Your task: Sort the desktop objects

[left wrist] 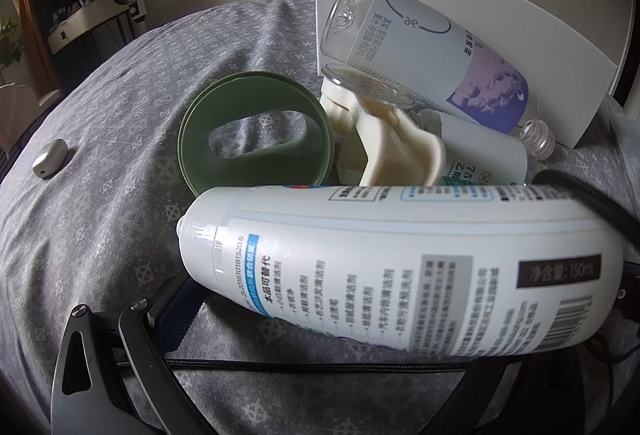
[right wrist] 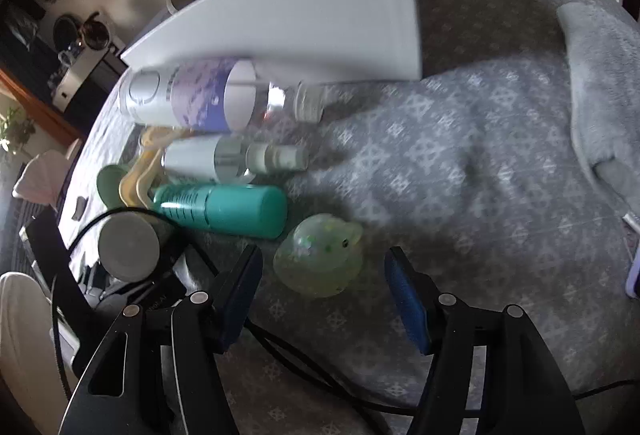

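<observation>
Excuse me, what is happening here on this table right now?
A person with two handheld grippers is sorting things on a grey patterned cloth. The left gripper is closed on a large white bottle, held sideways. The right gripper is open around a translucent green toy. A teal bottle lies beside the toy.

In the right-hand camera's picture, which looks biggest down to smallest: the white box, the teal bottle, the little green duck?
White box, then teal bottle, then green duck. The box may only look so big because it is close to the lens.
</observation>
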